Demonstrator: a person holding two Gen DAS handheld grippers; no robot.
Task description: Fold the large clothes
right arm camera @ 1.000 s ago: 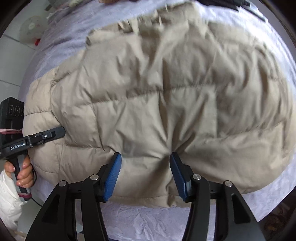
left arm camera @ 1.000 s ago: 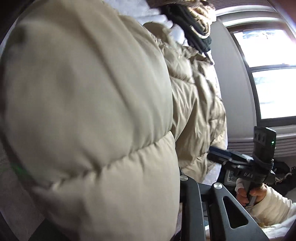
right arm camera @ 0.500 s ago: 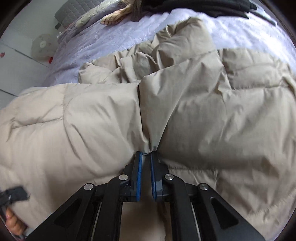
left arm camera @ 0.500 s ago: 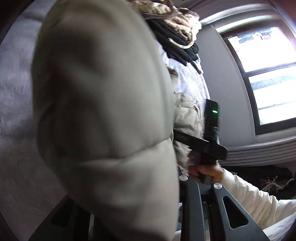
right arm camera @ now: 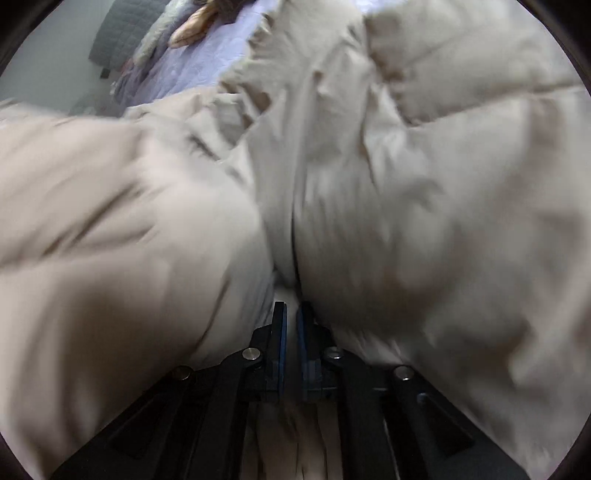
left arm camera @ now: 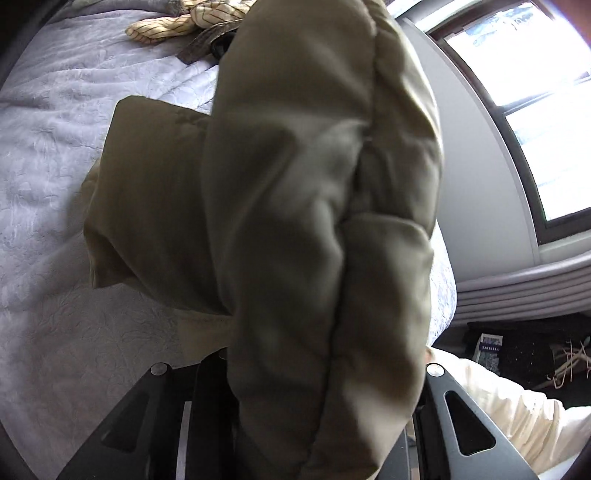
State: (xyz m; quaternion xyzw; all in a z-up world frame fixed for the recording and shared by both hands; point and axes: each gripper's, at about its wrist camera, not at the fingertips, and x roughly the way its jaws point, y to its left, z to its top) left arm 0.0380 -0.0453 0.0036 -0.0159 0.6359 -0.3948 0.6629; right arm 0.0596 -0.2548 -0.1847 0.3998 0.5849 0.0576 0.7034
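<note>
A beige puffer jacket (left arm camera: pixel 314 221) fills the left wrist view, lifted off the lavender bedspread (left arm camera: pixel 74 166) and hanging in front of the camera. It hides the fingertips of my left gripper (left arm camera: pixel 295 387), which appears shut on the jacket's edge. In the right wrist view the same jacket (right arm camera: pixel 406 184) bulges around my right gripper (right arm camera: pixel 290 325), whose blue pads are nearly together, pinching a fold of the fabric. The jacket is blurred by motion.
A cream patterned garment (left arm camera: pixel 177 22) and a dark garment (left arm camera: pixel 207 48) lie at the far end of the bed. A window (left arm camera: pixel 535 92) and wall are on the right. A grey headboard (right arm camera: pixel 122 33) shows at the upper left.
My right gripper closed on the jacket's edge, then lifted it. My left gripper raised its part of the jacket, which now hangs off the bed; the other gripper has left the left wrist view.
</note>
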